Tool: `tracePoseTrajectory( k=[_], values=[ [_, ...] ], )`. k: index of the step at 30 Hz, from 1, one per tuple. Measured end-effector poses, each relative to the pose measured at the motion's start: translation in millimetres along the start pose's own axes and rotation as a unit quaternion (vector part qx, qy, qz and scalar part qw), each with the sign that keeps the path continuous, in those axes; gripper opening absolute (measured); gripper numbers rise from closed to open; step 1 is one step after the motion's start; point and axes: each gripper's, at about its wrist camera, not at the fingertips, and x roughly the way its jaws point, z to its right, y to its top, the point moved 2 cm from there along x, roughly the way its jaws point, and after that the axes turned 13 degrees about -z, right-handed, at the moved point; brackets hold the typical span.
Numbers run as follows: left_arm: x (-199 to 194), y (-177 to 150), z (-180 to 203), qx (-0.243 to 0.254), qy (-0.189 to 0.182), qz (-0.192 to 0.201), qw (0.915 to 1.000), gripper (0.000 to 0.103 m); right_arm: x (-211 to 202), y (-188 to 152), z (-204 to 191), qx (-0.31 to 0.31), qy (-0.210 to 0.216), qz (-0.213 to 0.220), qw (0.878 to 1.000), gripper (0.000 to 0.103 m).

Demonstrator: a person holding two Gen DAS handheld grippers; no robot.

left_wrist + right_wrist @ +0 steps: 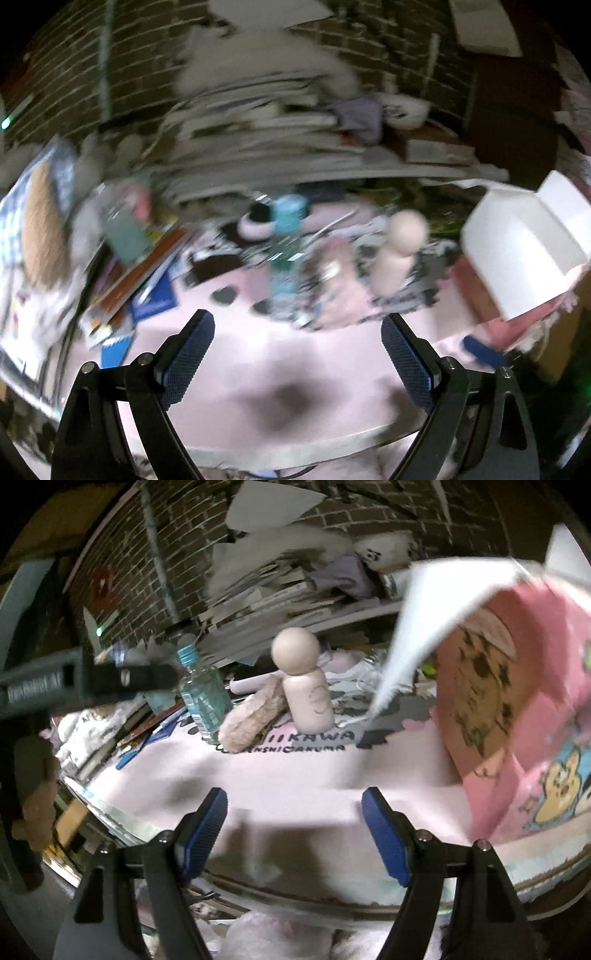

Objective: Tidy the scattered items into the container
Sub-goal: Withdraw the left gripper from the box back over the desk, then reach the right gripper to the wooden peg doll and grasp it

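Note:
A wooden peg doll (306,686) stands upright on the pink mat (295,775). A fuzzy pinkish plush (251,720) lies to its left, against a clear bottle with a blue cap (201,698). At the right, a pink cartoon-printed box (517,720) stands open with a white flap raised. My right gripper (295,830) is open and empty over the mat's near part, short of the doll. In the blurred left wrist view, my left gripper (299,354) is wide open and empty. It faces the bottle (286,251), the doll (400,251) and the box (524,240).
A tall stack of books and papers (288,594) lies behind the items against a brick wall. Loose books (140,280) crowd the left side of the table. The table's front edge (332,897) runs just below my right gripper. A blurred finger (147,677) of my left gripper crosses the right wrist view.

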Motion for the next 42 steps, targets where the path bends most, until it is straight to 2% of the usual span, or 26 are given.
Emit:
tracePoseTrajectory(
  k=[3,9,15,22,36,42],
  values=[
    [8,-12,-14,-0.015,0.010,-0.006,0.9998,0.091,5,7,-13,-0.023,-0.021,0.002,1.000,0.060],
    [9,-24,-25,-0.017,-0.024,0.006,0.9995,0.091,18,28,-27,-0.042,-0.057,0.002,0.997,0.041],
    [10,-27,-32,-0.011,-0.040,0.018,0.9990,0.091,31,54,-27,-0.031,-0.097,0.009,0.995,0.039],
    [18,-29,-39,-0.012,-0.062,0.023,0.9977,0.091,54,75,-24,-0.022,-0.122,-0.008,0.992,0.039],
    [27,-27,-45,-0.015,-0.076,0.025,0.9967,0.091,86,104,-20,-0.009,-0.154,-0.029,0.988,0.042],
    [30,-26,-46,-0.016,-0.080,0.024,0.9964,0.091,92,109,-17,0.000,-0.145,-0.038,0.989,0.042]
  ],
)
